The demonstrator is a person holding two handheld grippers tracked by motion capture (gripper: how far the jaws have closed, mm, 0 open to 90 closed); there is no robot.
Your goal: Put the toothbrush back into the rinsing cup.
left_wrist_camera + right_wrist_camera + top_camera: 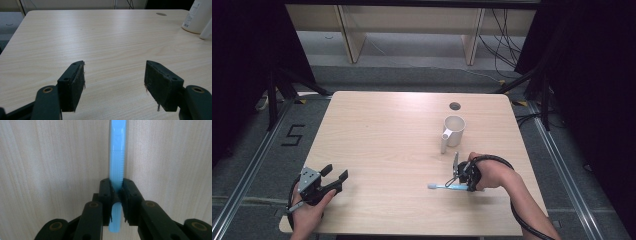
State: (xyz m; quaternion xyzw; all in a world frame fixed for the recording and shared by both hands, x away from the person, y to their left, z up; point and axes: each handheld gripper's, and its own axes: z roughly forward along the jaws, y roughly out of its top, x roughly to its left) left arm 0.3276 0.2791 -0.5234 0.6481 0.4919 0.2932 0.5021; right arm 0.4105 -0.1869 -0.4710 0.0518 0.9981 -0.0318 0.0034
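Lying pinched between right gripper jaws — blue toothbrush.

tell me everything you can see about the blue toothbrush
The toothbrush is light blue, plastic by the look of it, with a ribbed grip section on its handle and a whitish head end. It lies flat on the wooden table, in front of the white mug. The right tool is shut on its handle.

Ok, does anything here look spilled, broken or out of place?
Nothing stands out. The white mug stands upright on the table, and the right gripper is shut on the blue toothbrush lying flat on it.
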